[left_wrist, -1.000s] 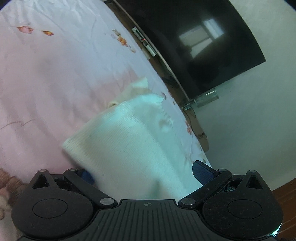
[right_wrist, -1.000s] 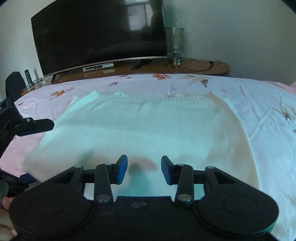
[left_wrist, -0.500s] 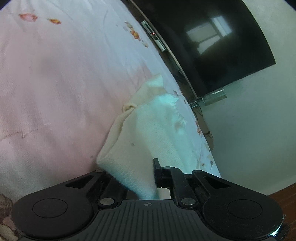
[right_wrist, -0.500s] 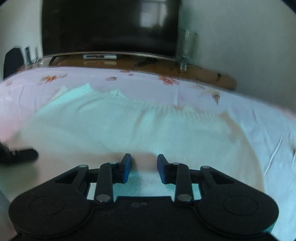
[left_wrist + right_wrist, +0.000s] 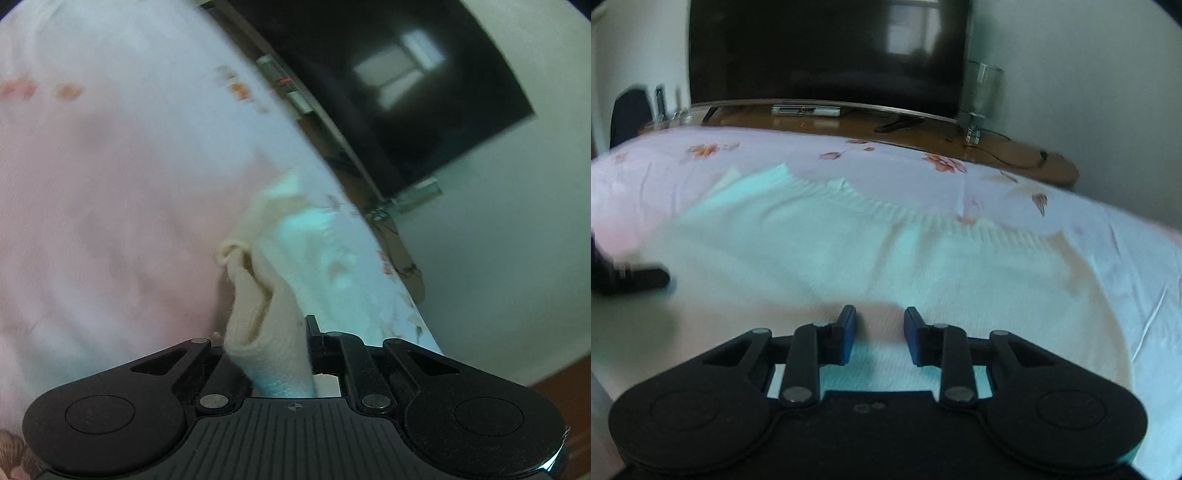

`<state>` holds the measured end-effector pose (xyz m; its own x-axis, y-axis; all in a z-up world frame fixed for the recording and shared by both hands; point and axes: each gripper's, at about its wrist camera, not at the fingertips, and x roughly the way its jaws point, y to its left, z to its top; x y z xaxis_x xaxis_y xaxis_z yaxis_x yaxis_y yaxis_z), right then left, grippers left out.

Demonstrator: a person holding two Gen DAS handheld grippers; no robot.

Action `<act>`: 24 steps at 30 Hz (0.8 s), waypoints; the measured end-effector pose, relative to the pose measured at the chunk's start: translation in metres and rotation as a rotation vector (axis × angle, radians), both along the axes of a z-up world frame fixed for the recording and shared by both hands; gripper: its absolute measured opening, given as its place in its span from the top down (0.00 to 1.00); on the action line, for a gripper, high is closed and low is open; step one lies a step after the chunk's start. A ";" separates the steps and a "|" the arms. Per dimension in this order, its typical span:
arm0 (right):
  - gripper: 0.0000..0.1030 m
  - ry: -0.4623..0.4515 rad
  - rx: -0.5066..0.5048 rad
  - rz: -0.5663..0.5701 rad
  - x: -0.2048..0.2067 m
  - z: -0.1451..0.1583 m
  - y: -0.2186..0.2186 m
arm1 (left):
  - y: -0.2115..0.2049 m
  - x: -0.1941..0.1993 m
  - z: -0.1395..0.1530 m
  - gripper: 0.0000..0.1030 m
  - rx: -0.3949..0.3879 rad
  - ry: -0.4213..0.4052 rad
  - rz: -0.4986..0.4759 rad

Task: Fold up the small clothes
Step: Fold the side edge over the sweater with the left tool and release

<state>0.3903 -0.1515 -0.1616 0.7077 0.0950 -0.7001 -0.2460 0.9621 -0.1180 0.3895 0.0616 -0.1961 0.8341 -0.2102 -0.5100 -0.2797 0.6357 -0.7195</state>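
A white knit garment point(image 5: 886, 258) lies spread flat on the pink floral bedsheet point(image 5: 1089, 221). In the left wrist view my left gripper point(image 5: 273, 343) is shut on the garment's point(image 5: 258, 295) edge. The cloth there is bunched into a raised fold running away from the jaws, and it hides the left finger. In the right wrist view my right gripper point(image 5: 880, 321) sits low over the garment's near edge. Its blue pads point(image 5: 849, 328) stand a narrow gap apart with white cloth showing between them. The left gripper point(image 5: 639, 278) shows as a dark blur at the garment's left side.
A large dark television point(image 5: 827, 51) stands on a wooden stand point(image 5: 997, 151) beyond the bed's far edge, with a set-top box point(image 5: 805, 110) and a glass vase point(image 5: 982, 92). Pink sheet point(image 5: 92, 203) stretches out left of the garment.
My left gripper went from wide open around the garment's edge to shut on it, and the cloth has bunched up. My right gripper's jaws narrowed a little and it dropped nearer the garment.
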 end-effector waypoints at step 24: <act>0.69 0.035 0.275 -0.318 -0.067 0.027 -0.151 | -0.183 0.030 0.033 0.86 0.254 -0.012 -0.639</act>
<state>0.3237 -0.3027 -0.1346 0.7078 0.0619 -0.7037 0.0694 0.9852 0.1565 0.4197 -0.1209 -0.1628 0.5926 -0.5378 -0.5997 0.2134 0.8227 -0.5269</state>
